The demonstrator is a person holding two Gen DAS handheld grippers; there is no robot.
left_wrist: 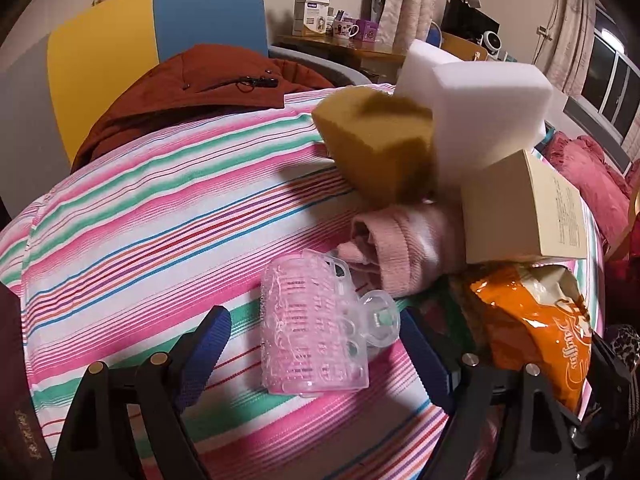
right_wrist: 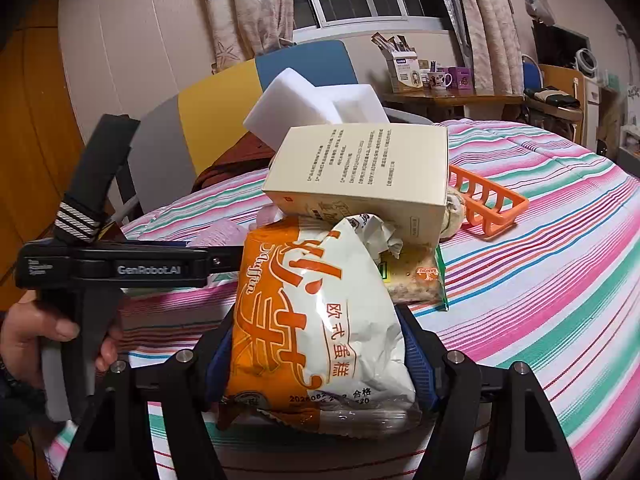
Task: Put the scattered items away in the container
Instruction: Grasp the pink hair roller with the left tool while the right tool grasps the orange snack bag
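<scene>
In the left wrist view my left gripper [left_wrist: 316, 350] is open, its blue pads either side of a clear pink hair roller clip [left_wrist: 316, 320] lying on the striped cloth [left_wrist: 160, 208]. Beyond it lie a pink cloth [left_wrist: 400, 244], a brown sponge [left_wrist: 380, 144], white foam blocks [left_wrist: 480, 100], a beige box [left_wrist: 516, 216] and an orange muffin packet [left_wrist: 536, 312]. In the right wrist view my right gripper [right_wrist: 320, 352] is shut on the muffin packet [right_wrist: 312, 320]. The orange basket [right_wrist: 488, 204] sits behind, piled with the box [right_wrist: 360, 172] and foam [right_wrist: 312, 108].
A snack bar pack [right_wrist: 416, 280] lies by the basket. The left gripper's body [right_wrist: 116, 268] and the hand holding it [right_wrist: 24, 340] are at the left. A chair [left_wrist: 160, 32] with a brown jacket [left_wrist: 192, 88] stands behind the table. A desk with boxes and mugs [right_wrist: 432, 76] is at the back.
</scene>
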